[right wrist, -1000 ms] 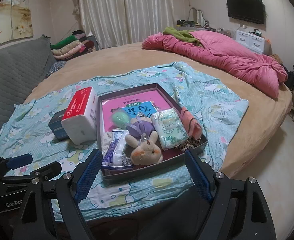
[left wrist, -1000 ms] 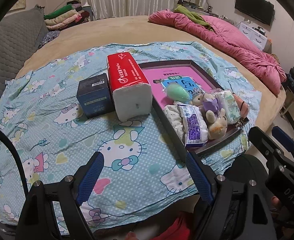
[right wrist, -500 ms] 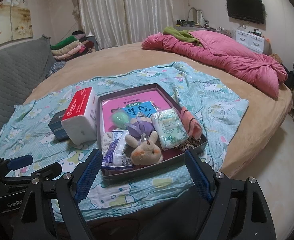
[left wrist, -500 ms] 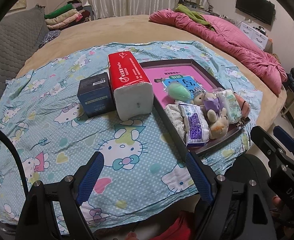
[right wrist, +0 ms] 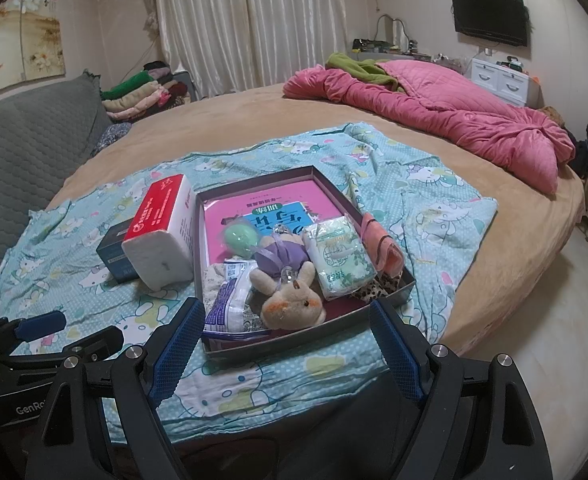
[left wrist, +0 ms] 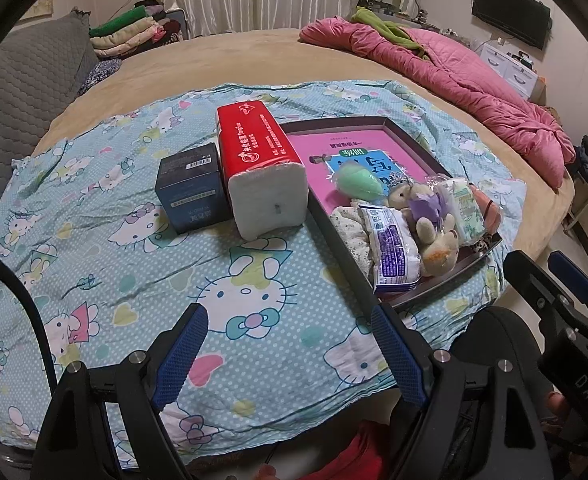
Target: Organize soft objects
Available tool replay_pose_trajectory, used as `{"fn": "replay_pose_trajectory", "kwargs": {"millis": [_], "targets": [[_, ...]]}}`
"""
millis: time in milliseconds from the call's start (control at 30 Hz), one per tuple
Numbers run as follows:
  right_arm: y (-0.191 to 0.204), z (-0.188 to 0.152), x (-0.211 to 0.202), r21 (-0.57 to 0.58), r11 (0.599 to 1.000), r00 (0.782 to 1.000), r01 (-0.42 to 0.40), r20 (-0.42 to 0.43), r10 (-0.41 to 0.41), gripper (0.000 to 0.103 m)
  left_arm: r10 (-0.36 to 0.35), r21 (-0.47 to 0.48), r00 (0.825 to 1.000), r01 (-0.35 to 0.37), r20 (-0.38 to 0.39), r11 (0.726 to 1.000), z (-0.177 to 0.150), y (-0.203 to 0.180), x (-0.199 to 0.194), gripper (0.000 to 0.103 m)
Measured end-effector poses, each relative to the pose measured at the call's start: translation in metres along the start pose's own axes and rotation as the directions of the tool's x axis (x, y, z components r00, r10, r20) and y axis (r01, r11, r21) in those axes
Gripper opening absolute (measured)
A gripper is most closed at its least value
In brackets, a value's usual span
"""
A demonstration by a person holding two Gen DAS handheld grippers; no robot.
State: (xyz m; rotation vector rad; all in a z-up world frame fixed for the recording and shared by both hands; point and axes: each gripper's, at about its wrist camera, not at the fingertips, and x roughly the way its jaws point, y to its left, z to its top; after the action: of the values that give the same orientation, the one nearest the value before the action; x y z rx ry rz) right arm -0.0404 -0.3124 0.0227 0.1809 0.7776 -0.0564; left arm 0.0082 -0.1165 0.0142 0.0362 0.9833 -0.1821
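Observation:
A dark tray with a pink liner sits on the Hello Kitty cloth. In it lie a plush rabbit, a green egg-shaped sponge, a green tissue pack, a purple-printed pack, a floral cloth and a peach cloth. A red tissue pack and a dark blue box stand left of the tray. My left gripper is open and empty over the cloth's near edge. My right gripper is open and empty, just short of the tray.
The round tan bed carries a pink quilt at the far right. A grey headboard and folded clothes are at the far left. A TV hangs on the wall. The floor lies right of the bed.
Both views have shifted only very slightly; the grippers stay open and nothing on the bed has moved.

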Motion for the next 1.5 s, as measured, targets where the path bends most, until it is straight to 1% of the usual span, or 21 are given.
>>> {"fn": "replay_pose_trajectory", "kwargs": {"millis": [1167,1300,1500], "targets": [[-0.0024,0.0011,-0.0002,0.017,1.000,1.000,0.000,0.003,0.000,0.085,0.009,0.000,1.000,-0.009,-0.003,1.000,-0.0002,0.0016,-0.0002,0.083],[-0.0037,0.0016,0.0000,0.023,1.000,1.000,0.000,0.004,0.000,0.085,0.024,-0.001,1.000,-0.024,0.010,1.000,0.0008,0.0046,-0.0021,0.083],[-0.0078,0.0064,-0.0044,0.037,0.999,0.999,0.001,0.036,-0.002,0.085,0.022,-0.008,1.000,-0.022,0.007,1.000,0.0000,0.0060,0.0003,0.083]]}}
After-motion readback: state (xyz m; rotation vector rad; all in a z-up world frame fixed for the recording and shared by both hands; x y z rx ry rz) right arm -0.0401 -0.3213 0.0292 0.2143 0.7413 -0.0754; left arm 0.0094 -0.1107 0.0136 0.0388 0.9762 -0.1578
